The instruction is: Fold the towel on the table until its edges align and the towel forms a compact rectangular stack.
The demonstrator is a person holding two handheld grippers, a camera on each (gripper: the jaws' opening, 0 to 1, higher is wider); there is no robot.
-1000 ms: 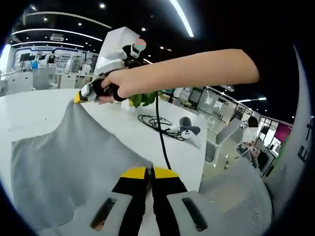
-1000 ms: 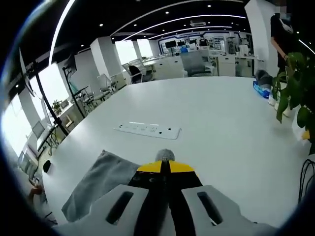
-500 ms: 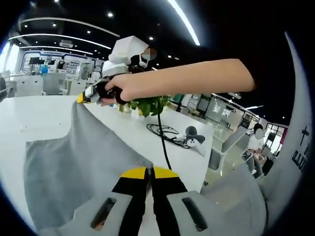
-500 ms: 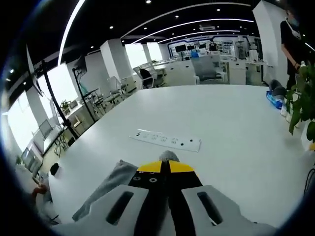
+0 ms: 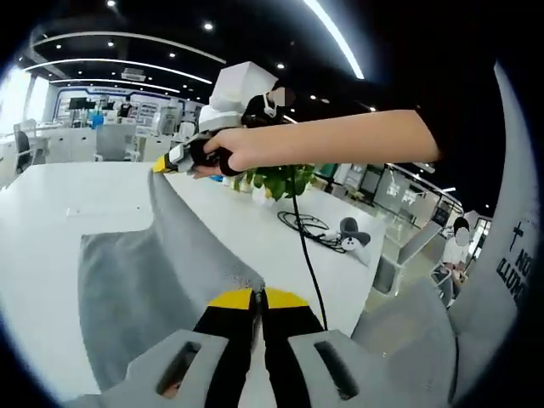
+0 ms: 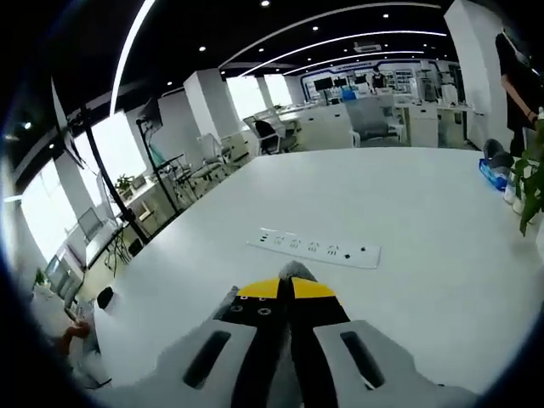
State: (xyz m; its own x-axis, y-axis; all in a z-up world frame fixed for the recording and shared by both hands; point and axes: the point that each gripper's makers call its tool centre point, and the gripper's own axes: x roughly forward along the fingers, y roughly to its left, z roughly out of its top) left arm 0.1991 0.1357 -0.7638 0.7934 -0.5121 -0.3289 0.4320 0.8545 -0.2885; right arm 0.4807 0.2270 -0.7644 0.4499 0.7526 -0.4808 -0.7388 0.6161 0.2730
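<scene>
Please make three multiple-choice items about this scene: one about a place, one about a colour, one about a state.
1. What lies beyond the right gripper on the table?
A. power strip
B. bowl
C. book

2. What colour is the towel?
A. red
B. grey
C. green

3. What does the left gripper do?
A. stands wide open
B. is shut on the towel
C. holds a cable

Answers: 1 A, the white power strip lies ahead of it; 2 B, the cloth is grey; 3 B, its jaws meet on a towel corner.

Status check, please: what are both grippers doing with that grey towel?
Left gripper shut on towel corner. Right gripper likewise, edge lifted. Power strip ahead.
</scene>
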